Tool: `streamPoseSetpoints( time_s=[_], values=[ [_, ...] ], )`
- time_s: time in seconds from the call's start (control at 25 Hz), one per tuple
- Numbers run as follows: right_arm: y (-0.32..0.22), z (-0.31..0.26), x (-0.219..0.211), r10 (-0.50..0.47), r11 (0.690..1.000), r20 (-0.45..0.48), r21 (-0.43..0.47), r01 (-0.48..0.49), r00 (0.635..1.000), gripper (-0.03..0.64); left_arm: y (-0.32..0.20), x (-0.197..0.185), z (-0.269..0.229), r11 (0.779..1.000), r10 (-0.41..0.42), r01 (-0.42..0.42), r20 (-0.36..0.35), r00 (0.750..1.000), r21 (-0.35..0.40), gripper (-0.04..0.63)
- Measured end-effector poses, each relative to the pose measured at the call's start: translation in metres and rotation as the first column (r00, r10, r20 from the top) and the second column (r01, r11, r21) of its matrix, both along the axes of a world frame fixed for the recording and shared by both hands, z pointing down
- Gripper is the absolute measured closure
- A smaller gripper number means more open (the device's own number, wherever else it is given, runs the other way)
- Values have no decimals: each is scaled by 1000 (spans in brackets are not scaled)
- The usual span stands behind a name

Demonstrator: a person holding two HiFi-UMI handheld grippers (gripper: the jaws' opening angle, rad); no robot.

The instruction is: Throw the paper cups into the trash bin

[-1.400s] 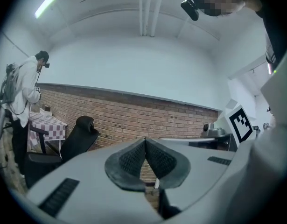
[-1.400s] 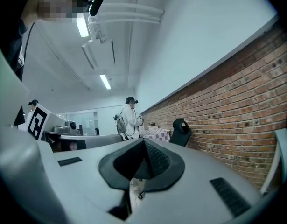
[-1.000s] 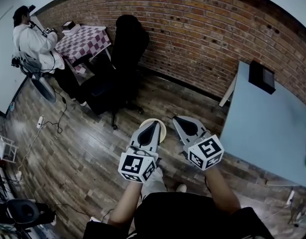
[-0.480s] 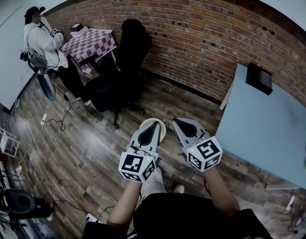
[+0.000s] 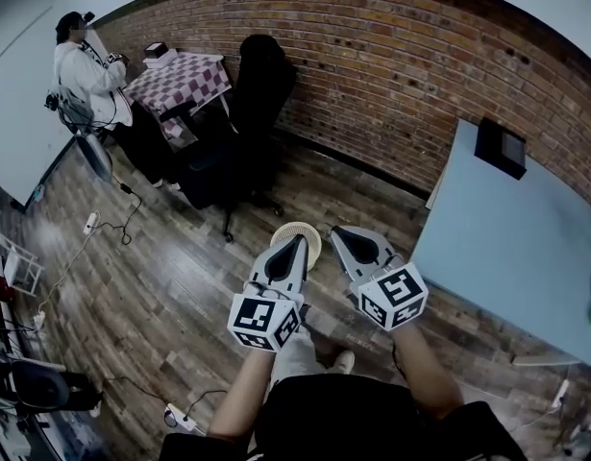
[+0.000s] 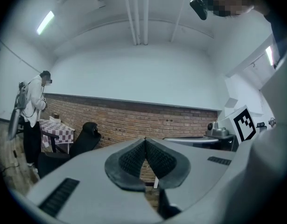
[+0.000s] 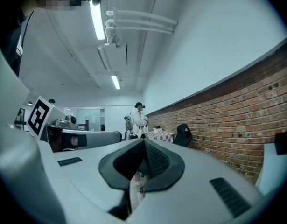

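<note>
Head view: paper cup (image 5: 313, 241) pinched by its rim in my left tongs (image 5: 297, 243), on my side of the black chair (image 5: 239, 133); no bin seen | Left gripper view: jaws tight on a white sliver | Right gripper view: right tongs (image 7: 143, 146) closed, apparently empty | Advice: grip firmly, carry level, find the bin first.

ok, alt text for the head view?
Seen from above, two hand-held grippers reach out over a wood floor: the left hand-held gripper is shut on a paper cup, the right hand-held gripper shut. Beyond: brick wall, black chair, pale table.
</note>
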State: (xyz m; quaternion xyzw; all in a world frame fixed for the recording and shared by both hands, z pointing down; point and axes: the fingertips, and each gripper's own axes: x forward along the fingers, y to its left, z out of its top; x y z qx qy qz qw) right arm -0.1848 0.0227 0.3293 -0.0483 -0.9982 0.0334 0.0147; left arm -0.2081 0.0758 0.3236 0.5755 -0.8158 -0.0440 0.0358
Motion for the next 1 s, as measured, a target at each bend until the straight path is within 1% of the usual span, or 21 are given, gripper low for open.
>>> streamPoseSetpoints(
  time_s=[0.16,0.32,0.52,0.68,0.88,1.0],
  values=[
    [7,-1,1,-19,1000,-7,-2,19,1000,612,3,4,0,1000,6,-6,-16,1000,2,586],
    [10,-4,-1,-23,1000,-9,2,23,1000,612,5,1,-4,1000,8,-8,-12,1000,7,586],
    [17,-10,-4,-5,1000,-4,7,5,1000,612,11,-5,-13,1000,20,-20,8,1000,17,586],
    [26,-16,-6,20,1000,1,11,-20,1000,612,21,-11,-18,999,32,-32,7,999,27,586],
    [46,-21,-8,34,999,0,1,-34,999,614,36,-16,-24,998,61,-61,24,998,23,586],
    [57,-24,-9,49,999,-2,-5,-49,999,614,47,-19,-28,997,78,-79,22,997,25,586]
  ],
)
